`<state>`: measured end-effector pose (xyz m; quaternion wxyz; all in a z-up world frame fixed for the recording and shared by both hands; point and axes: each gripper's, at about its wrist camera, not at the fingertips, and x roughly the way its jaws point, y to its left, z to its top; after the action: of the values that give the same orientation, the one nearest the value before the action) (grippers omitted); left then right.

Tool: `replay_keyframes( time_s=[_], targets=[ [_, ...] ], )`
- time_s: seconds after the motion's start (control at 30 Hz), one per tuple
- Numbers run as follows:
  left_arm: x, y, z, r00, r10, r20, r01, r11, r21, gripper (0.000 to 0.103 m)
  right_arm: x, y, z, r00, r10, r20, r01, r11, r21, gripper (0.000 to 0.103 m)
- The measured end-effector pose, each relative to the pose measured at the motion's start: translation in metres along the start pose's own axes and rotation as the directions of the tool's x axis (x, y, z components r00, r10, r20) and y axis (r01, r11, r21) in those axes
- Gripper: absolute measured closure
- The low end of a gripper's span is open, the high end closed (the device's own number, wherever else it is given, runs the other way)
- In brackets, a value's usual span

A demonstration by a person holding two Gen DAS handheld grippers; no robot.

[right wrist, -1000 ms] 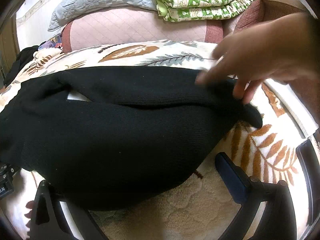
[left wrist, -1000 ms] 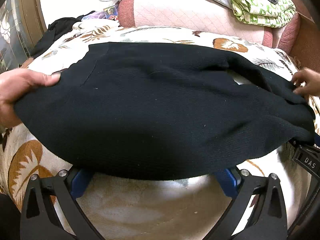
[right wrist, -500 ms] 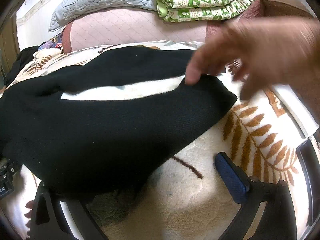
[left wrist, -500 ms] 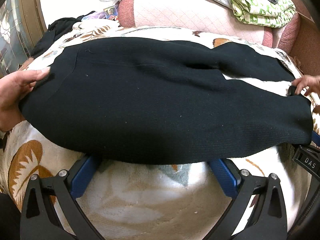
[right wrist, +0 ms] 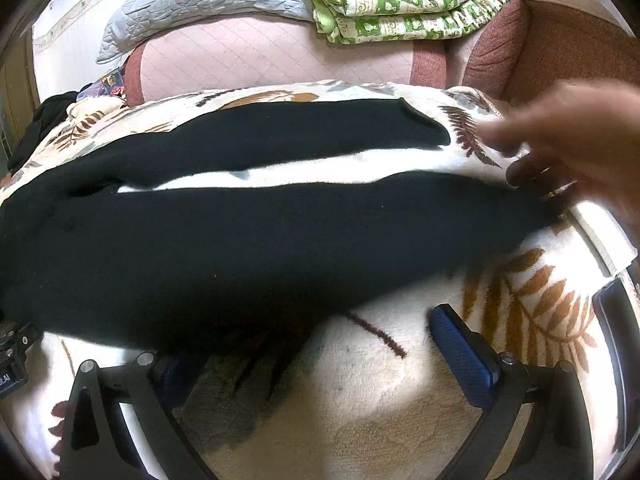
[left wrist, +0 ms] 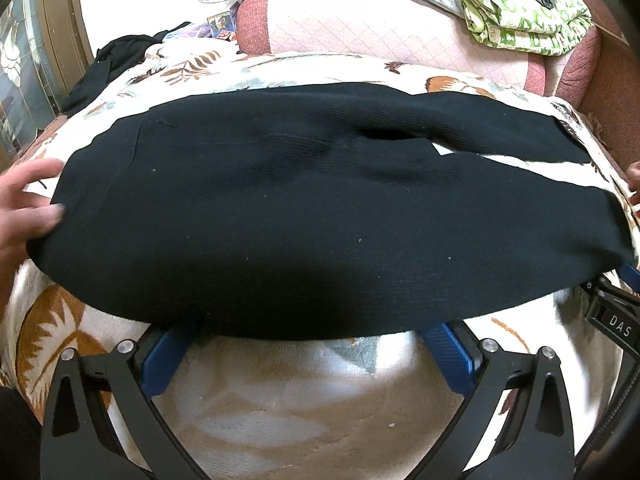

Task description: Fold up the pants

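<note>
Across mid-frame, the pants (left wrist: 320, 216) lie lengthwise left-to-right, just beyond both spread, empty hand-held grippers (left wrist: 308, 356) (right wrist: 320, 344).

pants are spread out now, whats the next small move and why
Probably bring the far leg over onto the near leg. The black pants lie flat on the leaf-print blanket, legs split with a strip of blanket between them, and both grippers are open and off the cloth.
</note>
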<state>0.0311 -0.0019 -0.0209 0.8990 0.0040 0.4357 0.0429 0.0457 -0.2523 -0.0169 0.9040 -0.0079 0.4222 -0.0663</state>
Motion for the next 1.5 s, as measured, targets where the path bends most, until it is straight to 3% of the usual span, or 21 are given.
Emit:
replay_keyframes(
  time_s=[0.67,0.83,0.93,1.23,1.33,1.5],
  targets=[
    [0.0,-0.002,0.0,1.0,0.002,-0.002,-0.002,1.0,0.001,0.0,0.0,0.0,0.0,1.0,-0.001,-0.005,0.001,1.0,-0.002,0.001],
    [-0.006,-0.003,-0.001,1.0,-0.013,-0.023,0.014,0.999,0.045,0.0,-0.001,0.002,0.0,1.0,-0.018,-0.004,0.018,1.0,-0.019,0.001],
    [-0.018,0.002,-0.002,0.998,-0.047,-0.03,0.048,0.998,0.036,0.0,-0.011,-0.002,0.0,0.999,0.027,-0.032,-0.028,0.999,-0.033,0.001],
    [-0.06,0.014,0.006,0.997,-0.071,0.043,0.071,0.997,0.009,0.0,-0.077,0.002,-0.004,0.991,0.126,0.052,-0.122,0.99,-0.069,0.001],
    [-0.065,0.018,0.008,0.997,-0.07,0.045,0.07,0.998,0.001,0.0,-0.092,0.0,-0.001,0.981,0.18,0.078,-0.177,0.983,-0.042,0.001],
    [-0.073,0.023,0.009,0.996,-0.072,0.057,0.073,0.997,-0.008,0.0,-0.106,-0.007,0.002,0.974,0.2,0.107,-0.2,0.98,-0.008,0.001]
  ],
)
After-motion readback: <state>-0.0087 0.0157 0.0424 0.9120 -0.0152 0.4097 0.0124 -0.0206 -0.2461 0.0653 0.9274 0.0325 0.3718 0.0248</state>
